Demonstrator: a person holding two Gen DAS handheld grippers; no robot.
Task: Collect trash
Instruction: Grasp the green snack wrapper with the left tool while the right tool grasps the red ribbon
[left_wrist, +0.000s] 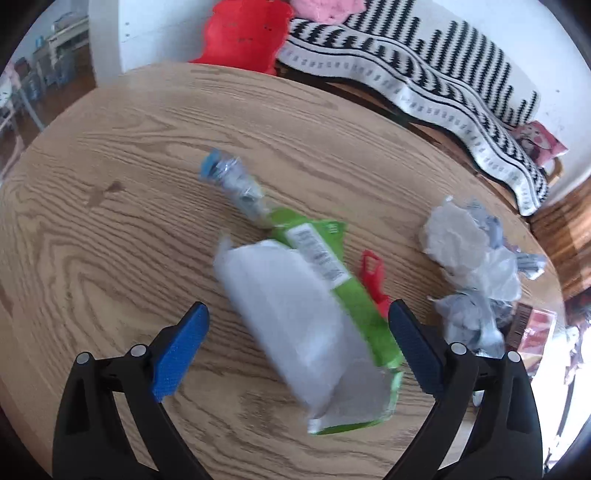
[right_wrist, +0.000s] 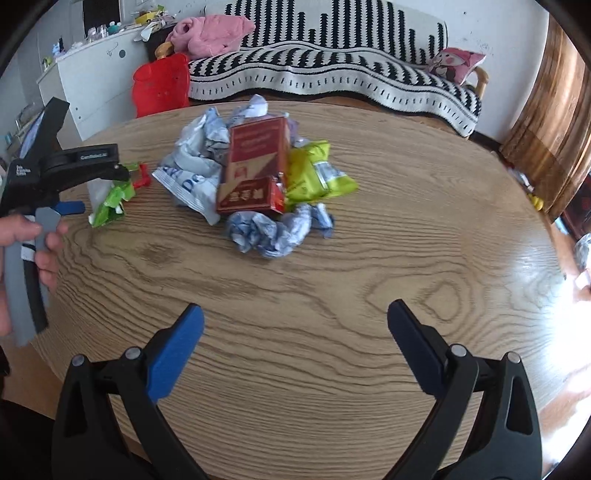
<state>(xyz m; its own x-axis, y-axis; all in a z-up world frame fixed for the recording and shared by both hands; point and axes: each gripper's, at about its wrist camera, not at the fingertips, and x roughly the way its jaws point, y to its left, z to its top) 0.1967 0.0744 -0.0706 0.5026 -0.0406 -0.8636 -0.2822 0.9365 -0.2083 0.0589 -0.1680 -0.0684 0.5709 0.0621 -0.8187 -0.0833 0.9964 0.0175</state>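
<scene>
On the oval wooden table (left_wrist: 110, 258) a green snack packet with a white crumpled wrapper over it (left_wrist: 306, 314) lies between the wide-apart fingers of my open left gripper (left_wrist: 297, 317). A small red plastic piece (left_wrist: 375, 278) lies beside it, and a crushed clear bottle with a blue cap (left_wrist: 231, 181) lies beyond. In the right wrist view a heap of trash sits mid-table: a red carton (right_wrist: 255, 166), crumpled white-blue wrappers (right_wrist: 277, 230) and a yellow-green packet (right_wrist: 317, 173). My right gripper (right_wrist: 295, 321) is open over bare wood, short of the heap. The left gripper (right_wrist: 55, 173) shows at the left edge, held by a hand.
A sofa with a black-and-white blanket (right_wrist: 332, 66) runs behind the table, with a pink garment (right_wrist: 210, 33) and a small cushion (right_wrist: 458, 62) on it. A red bag (right_wrist: 160, 86) stands by a white cabinet (right_wrist: 96, 81). Brown curtains (right_wrist: 546, 129) hang at the right.
</scene>
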